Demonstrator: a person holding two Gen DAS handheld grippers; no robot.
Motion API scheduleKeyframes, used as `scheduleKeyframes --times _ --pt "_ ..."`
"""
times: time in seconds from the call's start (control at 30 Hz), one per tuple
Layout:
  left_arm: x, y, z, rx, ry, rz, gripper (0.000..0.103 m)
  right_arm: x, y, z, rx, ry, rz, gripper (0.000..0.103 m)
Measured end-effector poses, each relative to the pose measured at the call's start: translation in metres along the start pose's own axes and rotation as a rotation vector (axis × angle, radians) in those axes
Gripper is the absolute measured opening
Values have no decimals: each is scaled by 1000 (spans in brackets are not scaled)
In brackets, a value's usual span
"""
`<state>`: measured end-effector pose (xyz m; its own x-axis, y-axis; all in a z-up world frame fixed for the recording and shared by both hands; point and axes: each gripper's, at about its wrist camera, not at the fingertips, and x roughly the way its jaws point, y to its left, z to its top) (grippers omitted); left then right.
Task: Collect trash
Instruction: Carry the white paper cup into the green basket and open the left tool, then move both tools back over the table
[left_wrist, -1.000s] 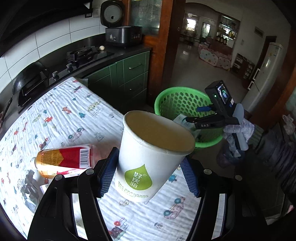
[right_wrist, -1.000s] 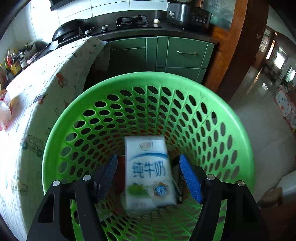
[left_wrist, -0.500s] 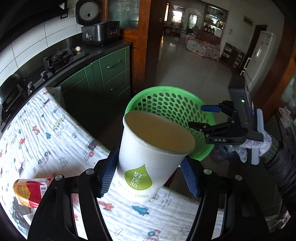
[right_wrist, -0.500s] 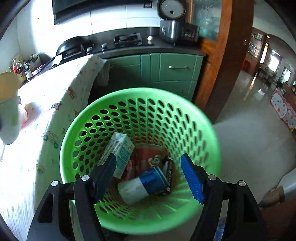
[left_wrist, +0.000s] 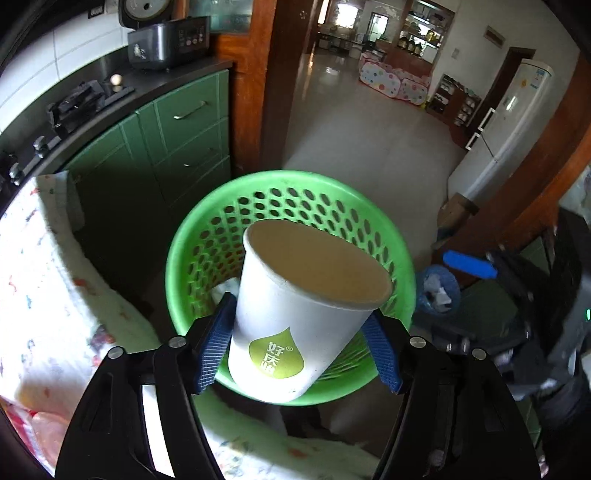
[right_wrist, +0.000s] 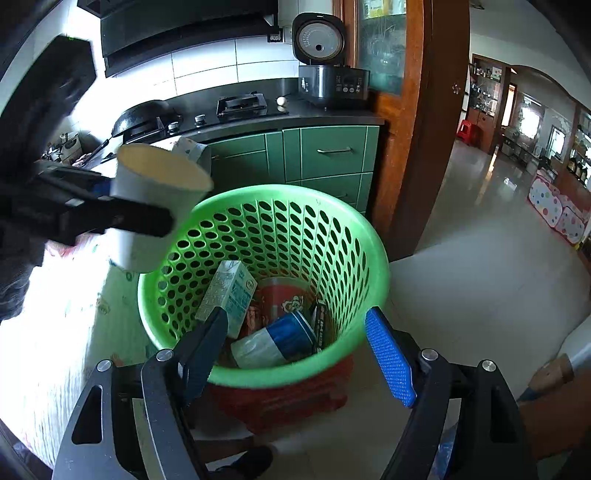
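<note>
Now the left tongs (left_wrist: 299, 347) have a white paper cup (left_wrist: 303, 314) between their blue pads (left_wrist: 214, 343). The cup is upright, a little tilted, with a green drop-shaped logo on its side, and its inside looks empty. The left jaws are opening at this moment. The left pad lies against the cup wall; at the right pad I cannot tell if it touches or is just beside the wall. The cup hangs over the near rim of the green basket (left_wrist: 184, 236), which stands on the floor beside the surface (left_wrist: 48, 280) with the printed cloth.

In the right wrist view the same cup (right_wrist: 155, 206) is at the left, above the edge of the cloth-covered surface (right_wrist: 55, 332) and just beside the rim of the basket (right_wrist: 369, 258), with the dark left tongs (right_wrist: 122, 218) around it.

The right tongs (right_wrist: 295, 350) are above the near rim of the basket. Their jaws are opening and there is nothing between them. Inside the basket lie a milk carton (right_wrist: 229, 291) leaning on the wall, a blue and white can (right_wrist: 273, 339), a red wrapper (right_wrist: 284, 299) and a dark small pack (right_wrist: 322, 325).

Behind the basket are green cabinets (right_wrist: 332, 155) and a dark counter with a rice cooker (right_wrist: 325, 59).
</note>
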<state>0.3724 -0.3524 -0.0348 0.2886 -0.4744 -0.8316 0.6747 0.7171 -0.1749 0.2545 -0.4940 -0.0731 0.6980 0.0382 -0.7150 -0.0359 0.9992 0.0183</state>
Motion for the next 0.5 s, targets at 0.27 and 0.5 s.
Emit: scheduleKeyframes --times 0.27,0.5 --pt "-13 -9 -7 -8 -36 -5 78 -17 6 -11 -2 -27 11 78" --pt "-48 -2 -33 -18 -79 46 78 -31 21 -18 -7 -45 23 79"
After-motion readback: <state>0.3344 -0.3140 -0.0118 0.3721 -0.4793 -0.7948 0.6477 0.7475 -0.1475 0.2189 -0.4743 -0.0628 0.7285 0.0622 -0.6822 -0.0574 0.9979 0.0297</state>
